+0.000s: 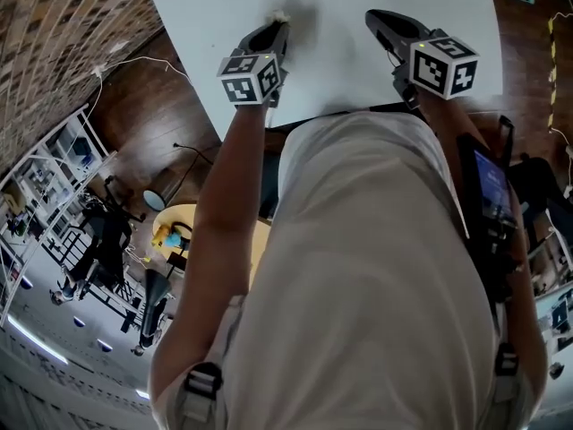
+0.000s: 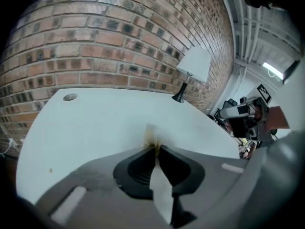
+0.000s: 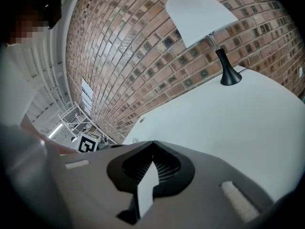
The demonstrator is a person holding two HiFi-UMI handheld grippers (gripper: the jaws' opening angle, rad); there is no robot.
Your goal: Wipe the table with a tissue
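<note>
The left claw [image 1: 279, 21] is being seen from the head view at the near part of the white counter [image 1: 340, 61]. It is being kept clenched on a small tissue [image 1: 281, 13], which is sticking out past its tips. Whether the tissue is being pressed onto the surface or held just above it cannot be told from here. The right claw [image 1: 372, 16] is being held over the counter, well apart from the left one, with nothing visible in it.

In the left gripper view, the claw [image 2: 156, 147] is being shown pinched on the tissue [image 2: 152, 133], with a strip of it trailing back between the jaws. A brownish mark is being carried on the tissue just beyond the tips. The counter [image 2: 95, 123] is looking clean apart from a tiny speck [image 2: 51, 170] near its left edge. A lamp [image 2: 193, 68] is standing at the far side by the brick wall.

In the right gripper view, the claw [image 3: 152, 143] is being held closed with its tips meeting, and nothing is being gripped. Bare counter [image 3: 228, 123] is being shown ahead of it.

Judging by the soiled tissue, some wiping is likely being done already. Most of the surface is appearing clean, and how much is left cannot be told.
</note>
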